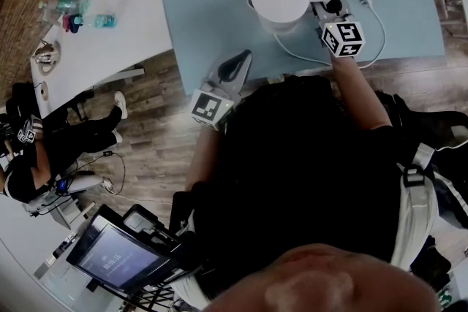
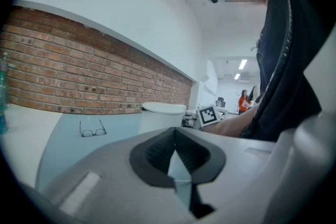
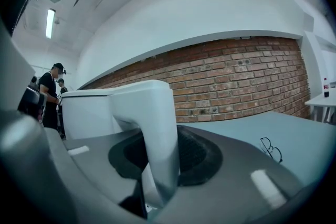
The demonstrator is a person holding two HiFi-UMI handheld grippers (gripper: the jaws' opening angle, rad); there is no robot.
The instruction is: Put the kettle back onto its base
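Open-plan office or lab space: exposed brick wall (image 3: 236,81), white walls above, ceiling strip light (image 3: 50,22), wood-plank floor (image 1: 157,135), pale blue bench (image 1: 212,18) beside a white bench (image 1: 117,40), monitor (image 1: 117,257) on a stand, other people (image 3: 52,86) standing in the background.

The head view looks steeply down from overhead onto the desk (image 1: 219,25) and the floor (image 1: 153,135) beside it. The left gripper view sits low at the desk's near edge and faces level across it to the brick wall (image 2: 79,81). The right gripper view faces the same wall, very close to the kettle (image 3: 86,113). All three views share the kettle and the desk top.
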